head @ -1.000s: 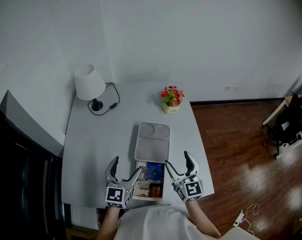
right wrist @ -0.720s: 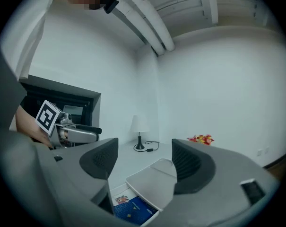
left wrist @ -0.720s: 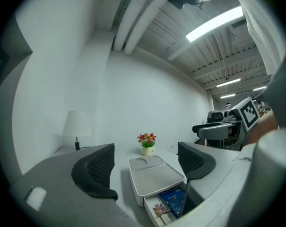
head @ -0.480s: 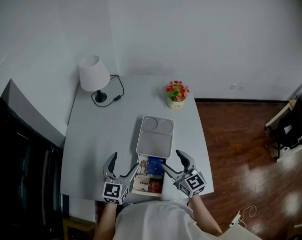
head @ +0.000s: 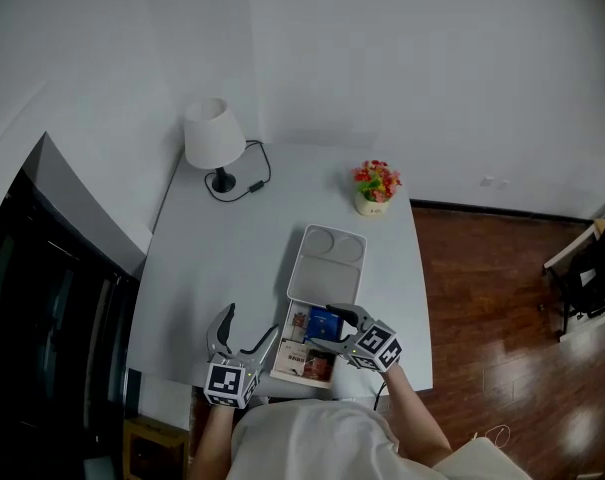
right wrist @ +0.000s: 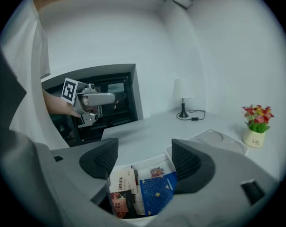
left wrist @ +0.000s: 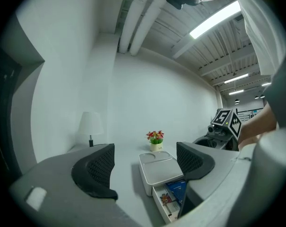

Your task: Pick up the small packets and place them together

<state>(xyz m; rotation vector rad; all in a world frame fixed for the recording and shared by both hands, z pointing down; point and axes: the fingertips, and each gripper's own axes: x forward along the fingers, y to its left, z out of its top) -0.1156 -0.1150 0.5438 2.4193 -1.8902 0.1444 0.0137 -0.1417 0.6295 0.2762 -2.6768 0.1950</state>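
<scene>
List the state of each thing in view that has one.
drawer, pulled open, packets inside
blue packet, lying in drawer
left gripper, open, empty, jaws just closing
right gripper, open over drawer, nothing gripped, jaws just narrowed
lamp, upright, unlit

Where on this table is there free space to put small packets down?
Free: the wide bare table between the lamp and the white box. Only a narrow strip lies right of the box. Crowded: the open drawer, full of packets.
</scene>
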